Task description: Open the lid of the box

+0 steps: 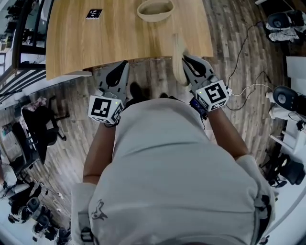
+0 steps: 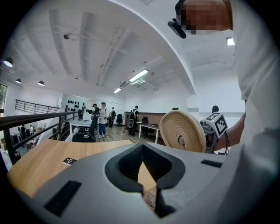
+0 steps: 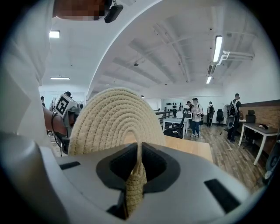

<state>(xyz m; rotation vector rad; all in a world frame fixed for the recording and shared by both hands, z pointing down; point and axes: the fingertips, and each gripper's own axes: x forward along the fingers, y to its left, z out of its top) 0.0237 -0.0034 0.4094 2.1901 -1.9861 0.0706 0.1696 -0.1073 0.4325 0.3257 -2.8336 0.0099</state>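
Note:
An open woven basket (image 1: 155,10), the box, stands at the far edge of the wooden table (image 1: 119,38). Its round rope lid (image 1: 178,60) hangs on edge over the table's front edge, off the basket. My right gripper (image 1: 186,60) is shut on it. In the right gripper view the jaws (image 3: 136,183) pinch the lid's rope loop, and the lid's disc (image 3: 113,118) rises upright above them. My left gripper (image 1: 122,67) is shut and empty, held left of the lid at the table's front. In the left gripper view the lid (image 2: 181,131) shows face-on, right of the left gripper (image 2: 155,192).
A black-and-white marker tag (image 1: 94,14) lies on the table's far left. A black office chair (image 1: 43,127) stands on the floor at left. Cables (image 1: 244,88) and equipment lie at right. Several people (image 3: 196,116) stand by desks in the background.

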